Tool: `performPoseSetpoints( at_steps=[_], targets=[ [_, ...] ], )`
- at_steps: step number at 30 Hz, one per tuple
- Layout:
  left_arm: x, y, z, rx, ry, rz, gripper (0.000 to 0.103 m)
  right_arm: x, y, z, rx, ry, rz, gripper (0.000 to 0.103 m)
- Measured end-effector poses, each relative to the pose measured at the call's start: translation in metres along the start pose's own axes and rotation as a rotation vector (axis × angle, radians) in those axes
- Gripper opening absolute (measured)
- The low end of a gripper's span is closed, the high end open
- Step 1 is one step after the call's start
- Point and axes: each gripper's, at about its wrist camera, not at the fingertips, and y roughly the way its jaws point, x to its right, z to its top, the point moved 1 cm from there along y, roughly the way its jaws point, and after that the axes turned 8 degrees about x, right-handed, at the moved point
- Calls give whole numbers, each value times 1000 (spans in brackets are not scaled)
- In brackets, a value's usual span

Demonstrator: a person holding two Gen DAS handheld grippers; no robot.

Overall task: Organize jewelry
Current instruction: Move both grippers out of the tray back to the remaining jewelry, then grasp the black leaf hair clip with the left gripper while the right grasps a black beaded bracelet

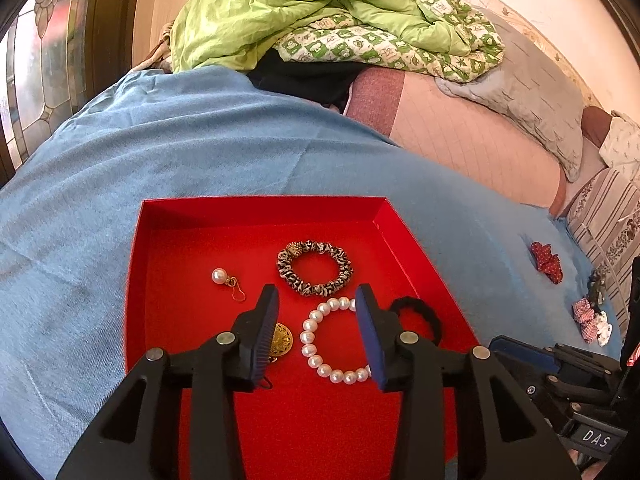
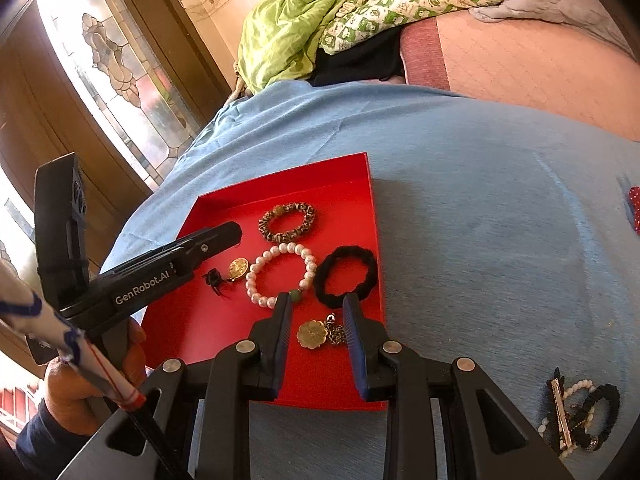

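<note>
Nearest in the right wrist view, the right gripper (image 2: 317, 344) hangs over the near right corner of the red tray (image 2: 362, 168). Its fingers are spread and nothing is between them; below the gap lies a gold flower pendant (image 2: 310, 334) with a short chain. At the near right, on the blue blanket (image 2: 480, 200), a small pile of hair clips and beads (image 2: 576, 412) lies outside the tray.

The left gripper (image 1: 318, 332) is also spread wide and grips nothing. It hovers above the pearl bracelet (image 1: 320, 344), with a round gold brooch (image 1: 282, 339) under its left finger. To the right is a black hair tie (image 1: 420, 312). Farther in the tray lie a pearl earring (image 1: 220, 276) and a leopard scrunchie (image 1: 315, 267). Beyond, a green quilt (image 1: 280, 4) is crumpled.
</note>
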Motion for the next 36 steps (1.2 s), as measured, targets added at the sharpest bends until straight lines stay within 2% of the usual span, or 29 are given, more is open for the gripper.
performPoseSetpoints(
  at_steps=[23,30,35,36],
  targets=[
    [30,-2,-1,23,63,-16,41,20,-22,3,27,37,-40,30],
    [61,-9,-8,41,112,-52,41,43,-60,4,73,90,-75,30],
    [98,-17,-23,32,175,-117,42,72,-105,2,124,153,-118,30],
    [107,-18,-27,26,188,-138,42,79,-115,0,135,169,-123,33]
  ],
)
